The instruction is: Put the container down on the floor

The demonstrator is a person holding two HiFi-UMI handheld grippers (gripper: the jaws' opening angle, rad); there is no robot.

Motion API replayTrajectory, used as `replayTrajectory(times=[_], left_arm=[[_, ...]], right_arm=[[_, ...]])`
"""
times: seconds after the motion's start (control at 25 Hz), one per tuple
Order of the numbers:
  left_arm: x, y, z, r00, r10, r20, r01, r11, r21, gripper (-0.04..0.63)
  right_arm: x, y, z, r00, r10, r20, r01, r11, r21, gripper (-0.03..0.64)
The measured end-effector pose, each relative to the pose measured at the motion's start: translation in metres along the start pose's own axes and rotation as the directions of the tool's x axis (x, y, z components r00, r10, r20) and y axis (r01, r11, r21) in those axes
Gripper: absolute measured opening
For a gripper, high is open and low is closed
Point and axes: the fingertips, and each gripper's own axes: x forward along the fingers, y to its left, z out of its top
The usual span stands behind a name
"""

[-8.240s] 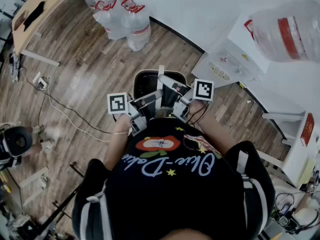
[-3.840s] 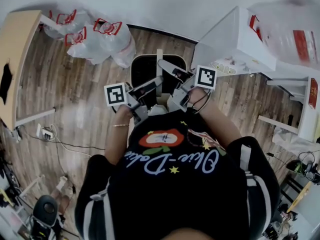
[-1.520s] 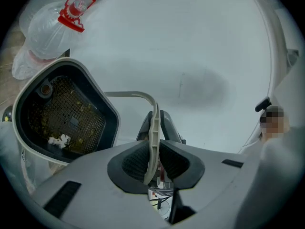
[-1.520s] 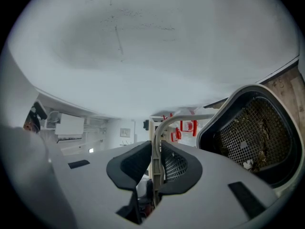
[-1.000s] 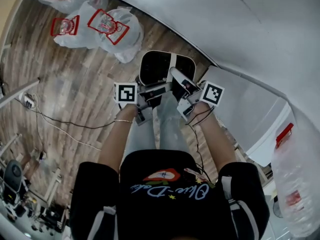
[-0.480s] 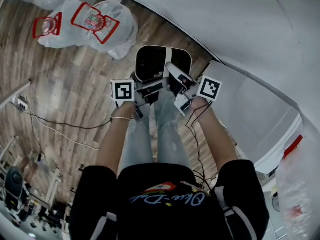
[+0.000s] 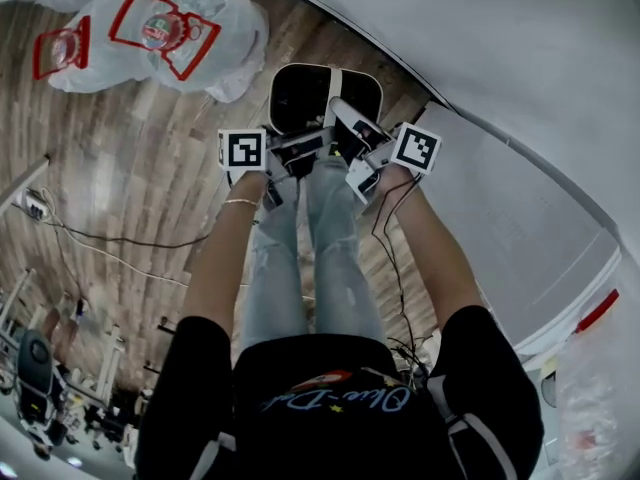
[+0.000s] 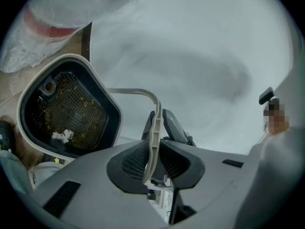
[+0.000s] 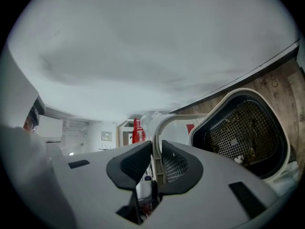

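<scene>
Container (image 7: 298,98) and both claws sit higher in the head view than half a second before, closer to the wall (image 7: 480,48), with the arms stretched further.

The left claw (image 7: 300,153) (image 8: 157,120) grasps the thin pale handle (image 8: 153,137) between its pads. Its jaws have just eased slightly apart, but the handle is still pinched. The right claw (image 7: 350,133) (image 9: 156,147) is clenched on the same handle (image 9: 164,120).

The container hangs at upper centre of the head view, above the wooden floor (image 7: 150,168). Whether its base touches the floor cannot be told.

Procedure: lower with both claws level so the handle does not twist. Seat the base flat, clear of the wall and the feet. Release only once the weight rests on the floor.

Orientation: the mouth faces up toward the head camera, with the mesh inside exposed. The long axis appears to run across the frame, though the near rim is hidden.
</scene>
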Motion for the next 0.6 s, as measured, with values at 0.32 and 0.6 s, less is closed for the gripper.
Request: replayTrajectory(times=[0.32,0.6], left_arm=[[0.009,0.034,0.015,0.999,0.008,0.038,-0.008,1.0,-0.002,0.052],[0.013,0.063,0.027,0.999,0.018,0.039,-0.019,1.0,0.022,0.054]], right_arm=[[0.018,-0.031,0.008,1.0,-0.012,0.005,0.012,1.0,-0.001,0.055],[0.031,-0.062,0.011,0.997,-0.066,-0.027,0.066,0.998,-0.007,0.055]])
